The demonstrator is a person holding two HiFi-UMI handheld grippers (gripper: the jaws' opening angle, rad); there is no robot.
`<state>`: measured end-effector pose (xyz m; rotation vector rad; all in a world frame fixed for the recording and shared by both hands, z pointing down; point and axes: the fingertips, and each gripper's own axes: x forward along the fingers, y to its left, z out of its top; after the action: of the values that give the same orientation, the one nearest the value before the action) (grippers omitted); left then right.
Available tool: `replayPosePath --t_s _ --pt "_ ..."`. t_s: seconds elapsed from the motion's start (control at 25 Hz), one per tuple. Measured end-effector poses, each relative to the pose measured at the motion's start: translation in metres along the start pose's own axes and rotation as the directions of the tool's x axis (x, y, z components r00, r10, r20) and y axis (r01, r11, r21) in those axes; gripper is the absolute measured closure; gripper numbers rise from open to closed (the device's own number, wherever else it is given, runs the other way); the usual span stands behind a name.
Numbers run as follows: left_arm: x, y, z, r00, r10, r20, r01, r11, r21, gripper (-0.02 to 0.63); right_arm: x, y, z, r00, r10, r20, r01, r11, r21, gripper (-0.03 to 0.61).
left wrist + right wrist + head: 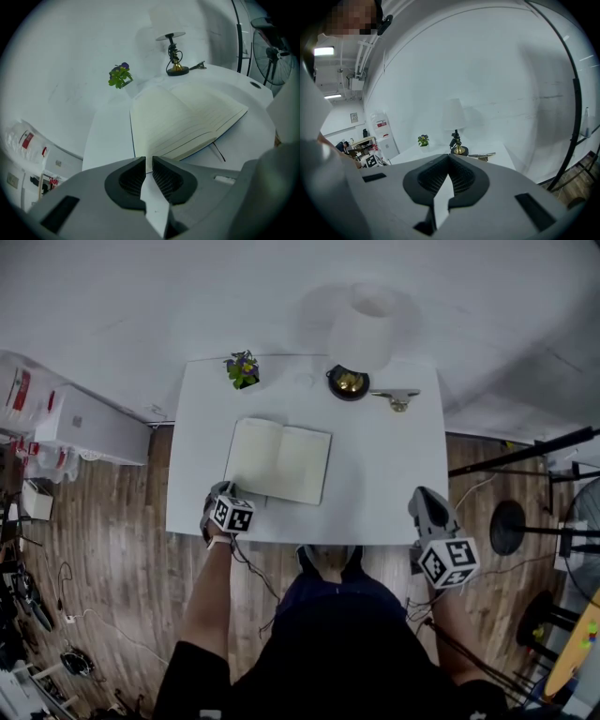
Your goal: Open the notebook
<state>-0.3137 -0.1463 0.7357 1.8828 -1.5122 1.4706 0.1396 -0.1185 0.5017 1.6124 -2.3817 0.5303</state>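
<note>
The notebook (278,460) lies open flat on the white table (384,474), cream pages up, and the left gripper view shows its pages (187,117) just ahead with a thin ribbon marker trailing out. My left gripper (225,490) sits at the notebook's near left corner, pointing down at it. Its jaws (148,159) stand a narrow slit apart, with nothing between them. My right gripper (427,495) hovers over the table's front right corner, well away from the notebook. Its tips (449,156) meet, holding nothing.
At the table's back edge stand a small potted plant (243,369), a lamp with a white shade (364,329) on a dark round base, and a brass object (397,397). Stands and a fan (562,531) crowd the floor at right; boxes (89,423) sit at left.
</note>
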Motion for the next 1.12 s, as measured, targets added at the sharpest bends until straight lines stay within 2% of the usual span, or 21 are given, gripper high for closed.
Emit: replayPosePath --t_s 0.24,0.4,0.6,0.72,0.84,1.12 --pt "-0.023 0.012 0.004 0.997 0.002 0.079 0.011 0.985 -0.17 0.569 -0.003 0.001 0.002 1.0 0.0 0.009 0.0 1.0 0.006 0.574" --pt "-0.048 0.022 0.011 0.988 0.014 0.151 0.035 0.947 -0.32 0.569 -0.002 0.003 0.011 1.0 0.009 0.026 -0.009 1.0 0.004 0.574" --pt "-0.09 0.034 0.035 0.958 0.049 0.282 0.073 0.91 -0.408 0.569 -0.002 0.0 0.025 0.998 0.018 0.057 -0.017 1.0 -0.007 0.574" --pt "-0.12 0.041 0.056 0.931 0.065 0.358 0.109 0.888 -0.446 0.569 -0.003 -0.002 0.033 0.997 0.021 0.068 -0.02 1.0 -0.012 0.574" --pt "-0.148 0.049 0.082 0.893 0.085 0.441 0.145 0.875 -0.462 0.571 0.0 -0.003 0.043 0.996 0.026 0.081 -0.023 0.999 -0.034 0.574" --pt "-0.215 0.055 0.137 0.786 0.131 0.604 0.194 0.876 -0.442 0.575 0.001 0.0 0.065 0.99 0.057 0.128 -0.049 0.997 -0.066 0.574"
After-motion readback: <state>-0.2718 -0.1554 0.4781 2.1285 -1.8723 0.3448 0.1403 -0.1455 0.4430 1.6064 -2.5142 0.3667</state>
